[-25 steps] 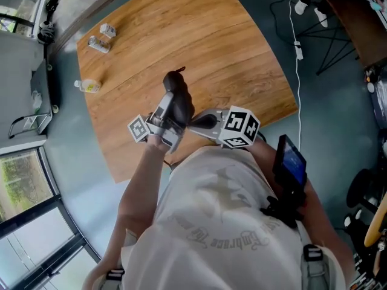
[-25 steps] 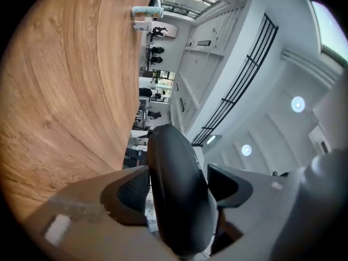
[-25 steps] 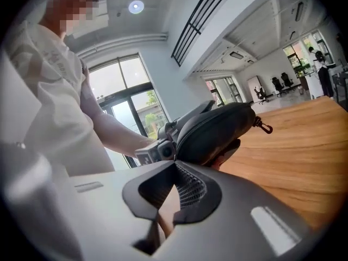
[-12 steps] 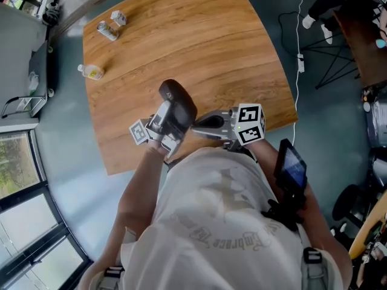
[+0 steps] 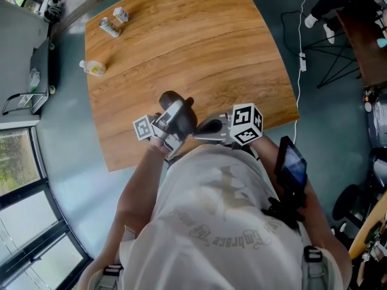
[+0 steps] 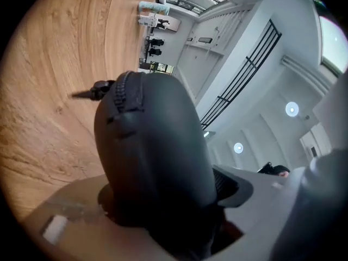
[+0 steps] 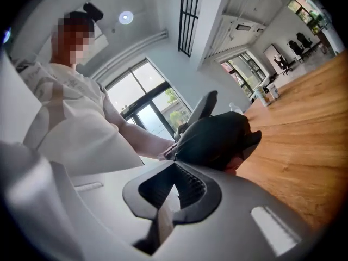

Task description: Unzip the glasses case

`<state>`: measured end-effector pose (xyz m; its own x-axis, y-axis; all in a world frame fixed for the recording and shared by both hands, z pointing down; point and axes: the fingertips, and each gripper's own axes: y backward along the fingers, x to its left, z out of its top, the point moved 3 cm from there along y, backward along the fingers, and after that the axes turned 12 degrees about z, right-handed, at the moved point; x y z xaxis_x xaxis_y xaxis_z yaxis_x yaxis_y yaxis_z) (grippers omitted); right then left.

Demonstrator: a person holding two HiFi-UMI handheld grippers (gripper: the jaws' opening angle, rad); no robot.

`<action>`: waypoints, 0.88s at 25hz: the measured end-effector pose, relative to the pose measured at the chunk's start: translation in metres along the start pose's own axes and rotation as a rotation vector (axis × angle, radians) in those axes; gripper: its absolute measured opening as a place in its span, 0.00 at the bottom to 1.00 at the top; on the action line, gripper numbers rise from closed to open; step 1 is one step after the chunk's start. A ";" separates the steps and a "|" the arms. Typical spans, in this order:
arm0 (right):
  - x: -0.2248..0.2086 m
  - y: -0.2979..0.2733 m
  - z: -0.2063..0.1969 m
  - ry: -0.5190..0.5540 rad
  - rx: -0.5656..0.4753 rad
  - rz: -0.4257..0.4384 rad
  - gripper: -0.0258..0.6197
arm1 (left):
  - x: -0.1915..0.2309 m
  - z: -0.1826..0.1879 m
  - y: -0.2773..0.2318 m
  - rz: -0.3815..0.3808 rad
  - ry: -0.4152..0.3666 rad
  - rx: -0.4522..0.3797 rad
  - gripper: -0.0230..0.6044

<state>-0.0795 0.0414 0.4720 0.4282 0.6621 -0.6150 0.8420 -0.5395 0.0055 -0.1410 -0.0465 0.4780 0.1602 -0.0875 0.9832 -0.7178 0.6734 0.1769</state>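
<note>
The dark glasses case [image 5: 179, 109] is held above the near part of the wooden table [image 5: 199, 41], with my left gripper [image 5: 174, 118] shut on it. Its jaws have just been closing a little with the case between them. In the left gripper view the case [image 6: 157, 162] fills the jaws, zipper track up its side, and the zipper pull [image 6: 87, 93] sticks out free to the left. My right gripper [image 5: 202, 127] is shut with nothing between its pads. Its tips are close beside the case [image 7: 215, 137] on the right, and I cannot tell whether they touch it.
Small bottles and packets [image 5: 112, 24] and another bottle [image 5: 94, 69] sit at the table's far left corner. A cable [image 5: 300, 47] and a stand's legs [image 5: 335, 59] lie on the floor to the right. A phone [image 5: 291, 165] is mounted at the person's chest.
The left gripper and the case have drawn a little nearer to the person. The right gripper has turned and its tips have come closer to the case.
</note>
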 end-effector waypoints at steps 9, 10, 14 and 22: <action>-0.018 0.026 -0.008 0.039 0.017 -0.211 0.05 | 0.008 0.007 0.003 0.108 -0.025 -0.058 0.49; -0.021 0.026 -0.010 0.049 0.029 -0.249 0.05 | 0.010 0.009 0.004 0.146 -0.039 -0.073 0.48; -0.034 0.026 -0.017 0.087 0.078 -0.397 0.05 | 0.022 0.018 0.010 0.333 -0.070 -0.128 0.47; -0.044 0.036 -0.025 0.121 0.098 -0.550 0.05 | 0.033 0.017 0.009 0.529 -0.090 -0.089 0.45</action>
<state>-0.0603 0.0054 0.5188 -0.0248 0.9109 -0.4118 0.9196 -0.1407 -0.3667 -0.1535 -0.0556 0.5128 -0.2688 0.2205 0.9376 -0.6243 0.7014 -0.3439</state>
